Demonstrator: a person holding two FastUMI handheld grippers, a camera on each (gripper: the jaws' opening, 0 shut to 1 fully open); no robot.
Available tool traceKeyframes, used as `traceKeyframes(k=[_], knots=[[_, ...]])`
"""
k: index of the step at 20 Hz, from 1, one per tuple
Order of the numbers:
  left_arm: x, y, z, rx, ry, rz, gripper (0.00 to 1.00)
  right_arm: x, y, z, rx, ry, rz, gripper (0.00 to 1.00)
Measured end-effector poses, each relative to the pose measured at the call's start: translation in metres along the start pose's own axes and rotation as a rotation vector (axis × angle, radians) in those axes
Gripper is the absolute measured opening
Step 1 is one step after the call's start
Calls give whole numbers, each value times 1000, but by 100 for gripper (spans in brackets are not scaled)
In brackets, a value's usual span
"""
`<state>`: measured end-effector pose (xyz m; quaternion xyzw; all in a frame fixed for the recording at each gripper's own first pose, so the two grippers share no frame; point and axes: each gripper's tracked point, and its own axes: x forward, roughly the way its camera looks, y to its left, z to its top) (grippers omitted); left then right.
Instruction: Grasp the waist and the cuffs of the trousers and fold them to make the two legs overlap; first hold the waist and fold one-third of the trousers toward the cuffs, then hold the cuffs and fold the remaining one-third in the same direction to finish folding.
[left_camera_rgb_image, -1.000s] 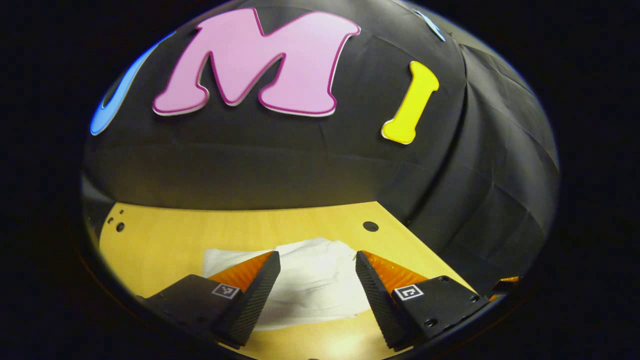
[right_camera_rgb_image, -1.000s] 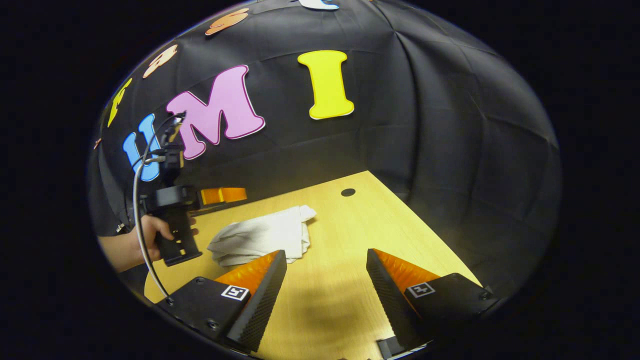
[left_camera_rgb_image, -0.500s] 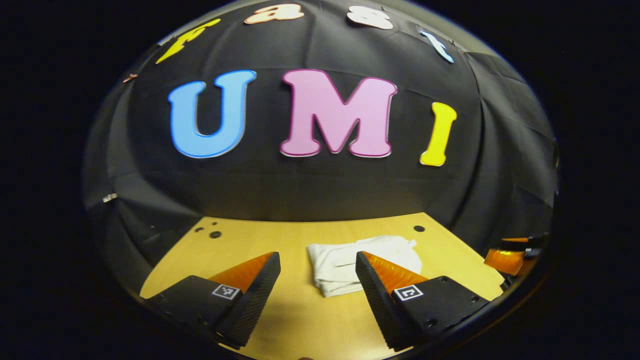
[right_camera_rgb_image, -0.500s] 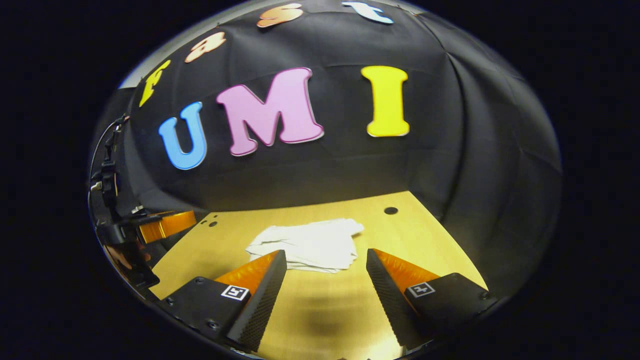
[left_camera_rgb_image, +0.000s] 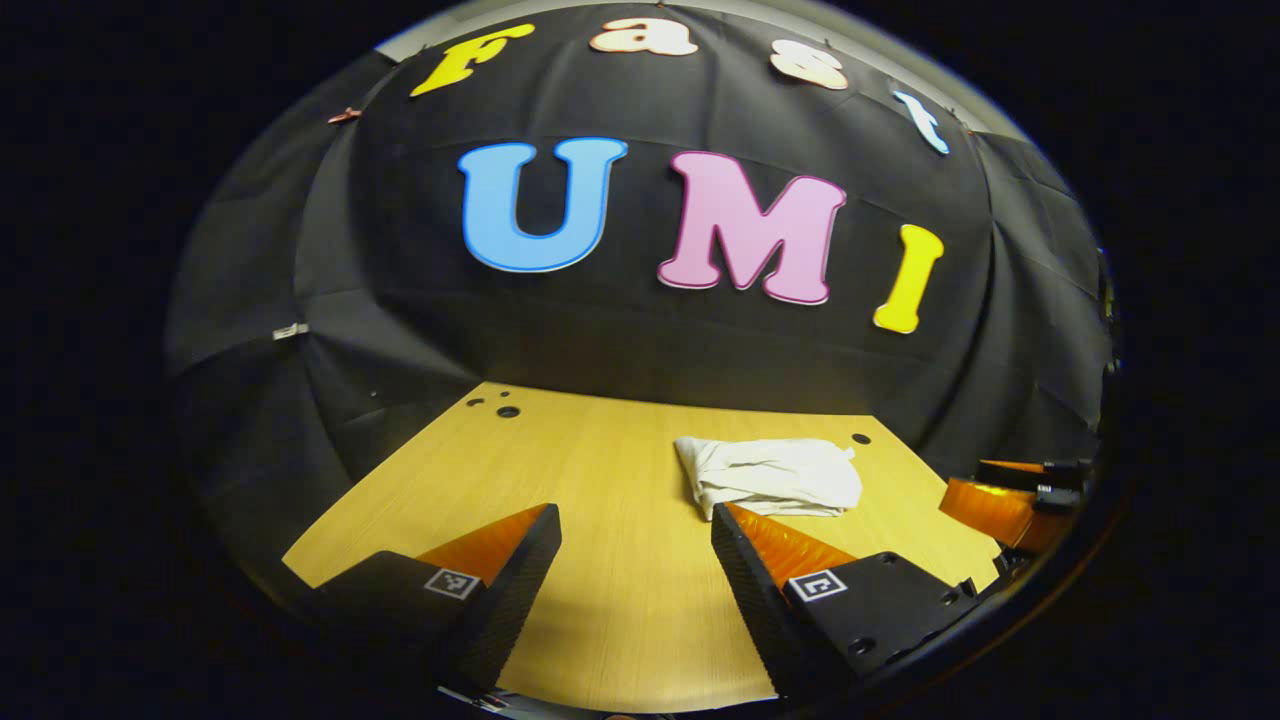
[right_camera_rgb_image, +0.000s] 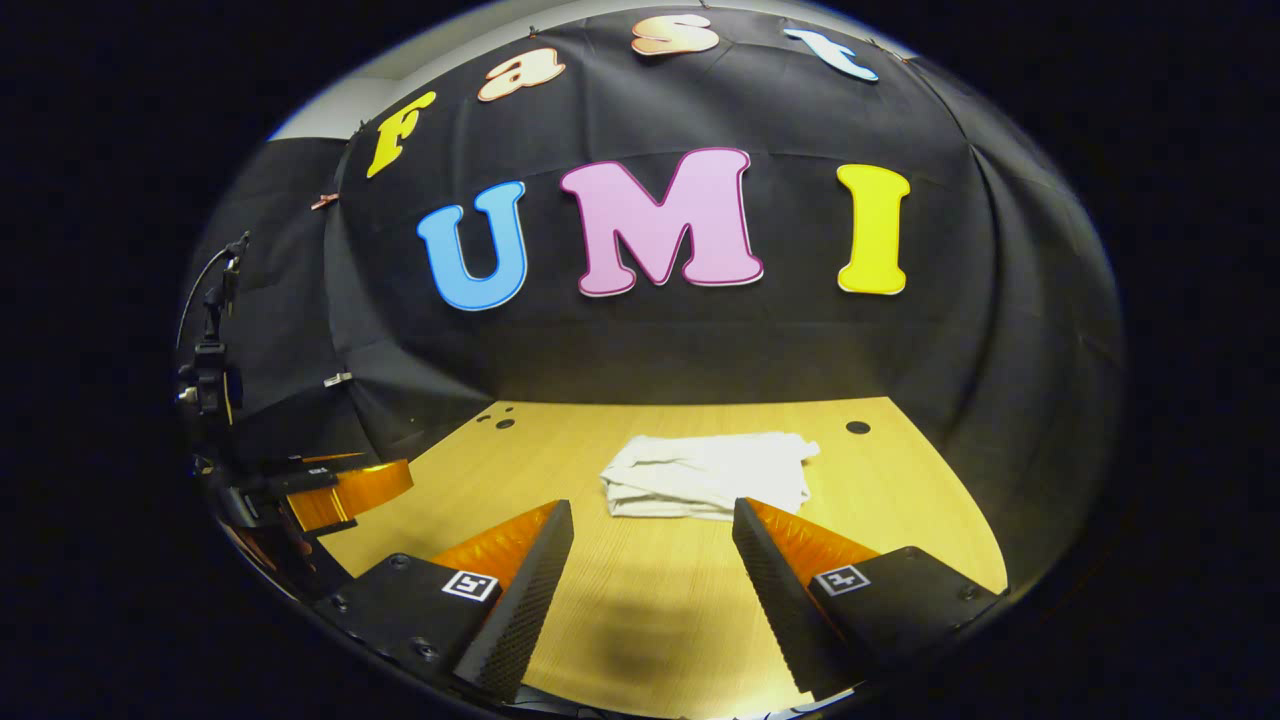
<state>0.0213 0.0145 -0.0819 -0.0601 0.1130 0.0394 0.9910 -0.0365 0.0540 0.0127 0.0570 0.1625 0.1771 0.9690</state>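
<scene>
Both grippers have drawn back from the trousers (right_camera_rgb_image: 708, 472) since a second ago, and the folded white bundle now sits farther off on the wooden table (left_camera_rgb_image: 560, 470), toward its far right side. My left gripper (left_camera_rgb_image: 636, 535) hovers over bare wood, fingers spread and holding nothing. My right gripper (right_camera_rgb_image: 652, 530) does the same (its fingers wide apart too), just short of the bundle's near edge.

folded white cloth trousers (right_camera_rgb_image: 708, 474), soft and matt with creases, pale yellow wooden table (right_camera_rgb_image: 900, 490) with fine straight grain and a smooth light sheen, black cloth wall (right_camera_rgb_image: 1000, 330), matt and wrinkled
</scene>
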Motion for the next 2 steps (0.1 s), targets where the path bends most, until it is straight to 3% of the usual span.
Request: traceKeyframes(k=[2], knots=[[-8, 5, -4, -44, 2, 6, 96, -9, 5, -6, -3, 0, -13, 98]])
